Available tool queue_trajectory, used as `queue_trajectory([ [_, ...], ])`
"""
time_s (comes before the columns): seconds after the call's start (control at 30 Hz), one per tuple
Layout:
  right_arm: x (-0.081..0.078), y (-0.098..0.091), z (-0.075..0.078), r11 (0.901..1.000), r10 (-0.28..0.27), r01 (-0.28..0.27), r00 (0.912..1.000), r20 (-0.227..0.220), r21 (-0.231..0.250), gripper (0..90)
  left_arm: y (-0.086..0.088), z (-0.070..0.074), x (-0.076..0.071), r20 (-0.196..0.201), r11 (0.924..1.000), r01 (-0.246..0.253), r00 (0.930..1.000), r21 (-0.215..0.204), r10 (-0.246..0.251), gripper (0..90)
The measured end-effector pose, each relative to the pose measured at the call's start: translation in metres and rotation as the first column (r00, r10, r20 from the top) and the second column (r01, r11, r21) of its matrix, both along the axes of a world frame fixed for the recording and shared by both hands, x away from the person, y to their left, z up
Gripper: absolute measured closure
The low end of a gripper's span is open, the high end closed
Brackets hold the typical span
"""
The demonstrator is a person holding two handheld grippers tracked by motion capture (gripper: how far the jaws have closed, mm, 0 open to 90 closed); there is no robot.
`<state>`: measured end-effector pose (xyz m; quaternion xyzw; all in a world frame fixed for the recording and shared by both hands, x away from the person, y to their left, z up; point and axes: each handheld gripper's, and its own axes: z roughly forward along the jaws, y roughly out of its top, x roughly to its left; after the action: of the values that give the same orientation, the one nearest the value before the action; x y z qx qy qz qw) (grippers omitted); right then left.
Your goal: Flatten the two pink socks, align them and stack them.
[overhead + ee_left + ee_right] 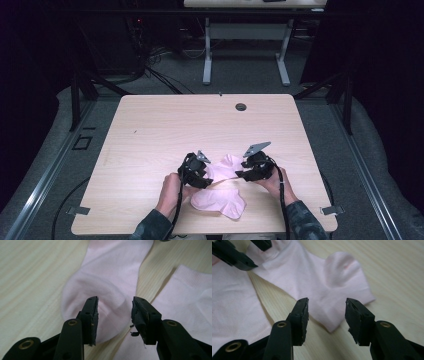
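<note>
Two pale pink socks: far sock (227, 167) and near sock (220, 200), flat on light wood-grain table (165, 125), near front edge. Soft, light, limp knit; prob. best pinched at ribbed cuff or toe. L gripper (114, 306) & R gripper (326, 306): jaws partway apart, gripping nothing, poised over far sock.

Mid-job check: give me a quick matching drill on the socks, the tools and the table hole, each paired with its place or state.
Things:
1. far sock
2. near sock
3. left tool
4. cable hole

Places or states:
A. by the table's far edge
B. jaws apart, nothing gripped
C. lying between the two tools
D. flat by the table's near edge

Pairs: 1-C, 2-D, 3-B, 4-A
</note>
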<state>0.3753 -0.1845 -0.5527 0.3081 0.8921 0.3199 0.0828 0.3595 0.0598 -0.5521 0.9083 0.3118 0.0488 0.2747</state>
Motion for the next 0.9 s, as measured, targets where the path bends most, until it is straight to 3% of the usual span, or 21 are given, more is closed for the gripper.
queue_trajectory([
  [0.1, 0.003, 0.003, -0.011, 0.9998, 0.015, -0.015, 0.9992, -0.036, -0.009, 52.9, -0.001, -0.006, 0.0, -0.003, 0.9999, 0.004, 1.0, 0.01, -0.004, 58.8],
  [0.23, 0.004, 0.002, -0.014, 0.9999, -0.005, 0.004, 0.9993, -0.037, -0.009, 65.4, 0.004, -0.008, 0.001, -0.002, 1.0, 0.001, 1.0, -0.009, -0.001, 62.6],
  [0.37, 0.002, 0.0, -0.016, 0.9995, -0.032, 0.032, 0.9995, -0.004, -0.002, 81.5, 0.006, -0.009, 0.001, -0.002, 0.9997, 0.001, 1.0, -0.025, -0.001, 63.8],
  [0.47, 0.001, 0.0, -0.017, 0.9988, -0.044, 0.044, 0.9989, -0.017, 0.019, 84.1, 0.006, -0.008, 0.001, 0.004, 0.9998, 0.001, 1.0, -0.018, -0.001, 61.9],
  [0.53, 0.001, 0.001, -0.014, 0.9976, -0.064, 0.066, 0.9963, -0.057, 0.023, 84.5, 0.006, -0.005, -0.001, 0.027, 0.9999, -0.008, 0.9996, -0.015, 0.008, 57.9],
  [0.6, -0.001, 0.001, -0.007, 0.9956, -0.077, 0.081, 0.994, -0.077, 0.047, 84.5, 0.005, 0.002, -0.006, 0.066, 0.999, -0.011, 0.9977, -0.044, 0.014, 54.9],
  [0.8, -0.003, 0.006, 0.021, 0.9865, -0.106, 0.124, 0.981, -0.163, 0.107, 84.3, -0.014, 0.025, -0.018, 0.197, 0.9947, 0.023, 0.9805, -0.1, -0.003, 44.5],
  [0.9, -0.004, 0.008, 0.03, 0.9806, -0.113, 0.14, 0.975, -0.191, 0.137, 84.3, -0.028, 0.023, -0.017, 0.215, 0.9965, 0.04, 0.9764, -0.073, -0.024, 42.7],
])
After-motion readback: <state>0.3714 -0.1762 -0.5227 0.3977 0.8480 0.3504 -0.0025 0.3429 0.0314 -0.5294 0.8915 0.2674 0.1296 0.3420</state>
